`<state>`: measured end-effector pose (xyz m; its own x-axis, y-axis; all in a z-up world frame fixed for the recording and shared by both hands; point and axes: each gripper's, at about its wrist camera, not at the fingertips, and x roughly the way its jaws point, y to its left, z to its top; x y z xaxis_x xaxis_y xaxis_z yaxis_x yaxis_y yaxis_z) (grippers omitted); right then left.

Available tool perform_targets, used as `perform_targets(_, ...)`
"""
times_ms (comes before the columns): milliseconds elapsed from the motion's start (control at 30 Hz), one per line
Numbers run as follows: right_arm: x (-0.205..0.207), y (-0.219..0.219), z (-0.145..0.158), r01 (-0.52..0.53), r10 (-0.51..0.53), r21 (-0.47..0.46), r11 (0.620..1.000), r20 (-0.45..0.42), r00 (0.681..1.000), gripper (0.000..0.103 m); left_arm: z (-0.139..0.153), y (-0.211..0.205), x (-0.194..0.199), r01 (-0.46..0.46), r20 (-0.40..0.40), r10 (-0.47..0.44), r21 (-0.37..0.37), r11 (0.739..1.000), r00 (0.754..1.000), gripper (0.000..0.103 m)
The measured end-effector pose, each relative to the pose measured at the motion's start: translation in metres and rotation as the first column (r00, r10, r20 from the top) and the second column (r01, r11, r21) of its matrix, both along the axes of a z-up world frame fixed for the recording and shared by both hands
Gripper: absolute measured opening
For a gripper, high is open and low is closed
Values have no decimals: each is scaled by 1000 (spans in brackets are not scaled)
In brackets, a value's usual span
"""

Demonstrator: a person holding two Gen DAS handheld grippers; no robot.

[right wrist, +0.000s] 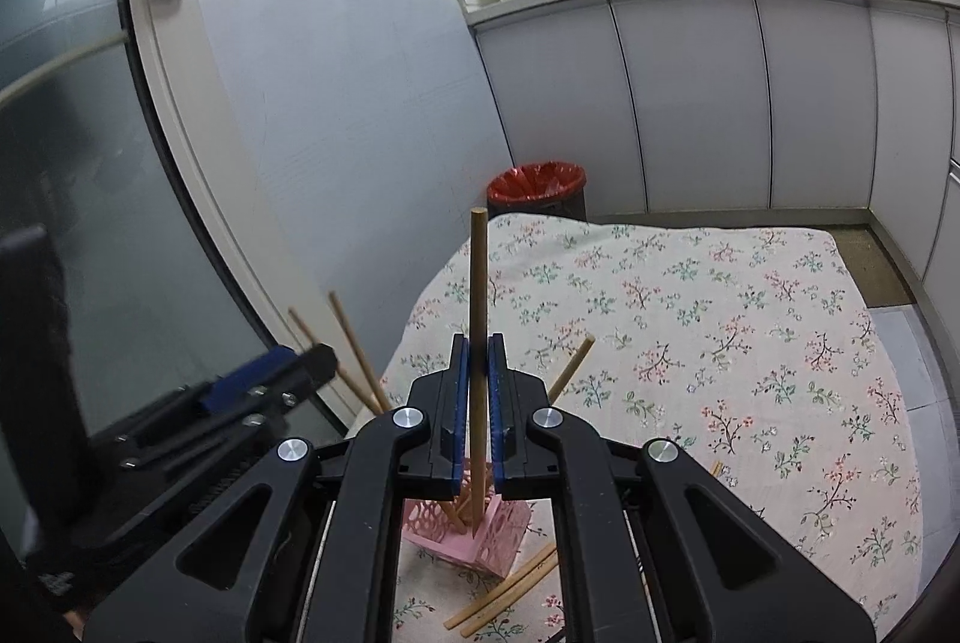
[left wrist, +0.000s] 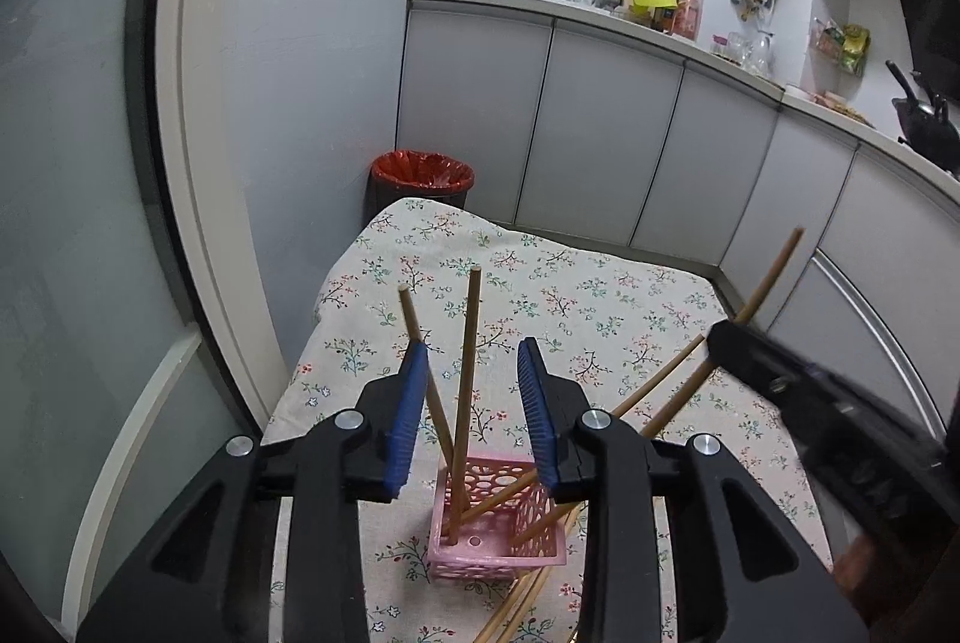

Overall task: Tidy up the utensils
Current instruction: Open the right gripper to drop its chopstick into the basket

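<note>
A pink perforated basket (left wrist: 528,523) stands on the floral tablecloth (left wrist: 600,295), just below my left gripper (left wrist: 474,349). The left gripper is open, and two wooden chopsticks (left wrist: 465,391) rise from the basket between its blue pads, not clamped. Other chopsticks lean out of the basket to the right. My right gripper (right wrist: 478,343) is shut on one upright chopstick (right wrist: 478,271) whose lower tip reaches into the basket (right wrist: 504,541). In the left wrist view the right gripper (left wrist: 780,379) comes in from the right. Loose chopsticks (right wrist: 510,589) lie on the cloth beside the basket.
A bin with a red liner (left wrist: 423,172) stands past the table's far edge against the wall. White cabinets (left wrist: 600,133) under a cluttered counter run along the back and right. A glass door (right wrist: 90,163) is close on the left.
</note>
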<state>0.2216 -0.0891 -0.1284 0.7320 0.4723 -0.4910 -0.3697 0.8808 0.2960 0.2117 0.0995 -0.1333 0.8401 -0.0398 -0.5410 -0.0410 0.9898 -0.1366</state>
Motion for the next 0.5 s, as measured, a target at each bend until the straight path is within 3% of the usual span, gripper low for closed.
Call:
perform_targets(33,1,0,-1,-2,2,0,1000,-6,1000,9,1,0,-1,-1,-2,1,-2,1000,1000,32)
perform_targets(100,1,-4,0,2,-2,8,1000,-13,1000,23,2,3,-4,-7,-14,7,-3,1000,1000,35)
perform_targets(233,-7,-19,10,11,-11,18,1000,0,1000,28,1,6,-11,-5,-46,5,-6,1000,999,47)
perform_targets(500,-18,-62,12,69,-70,-19,997,-68,995,52,-3,1,-30,54,-120,-57,-29,998,991,70)
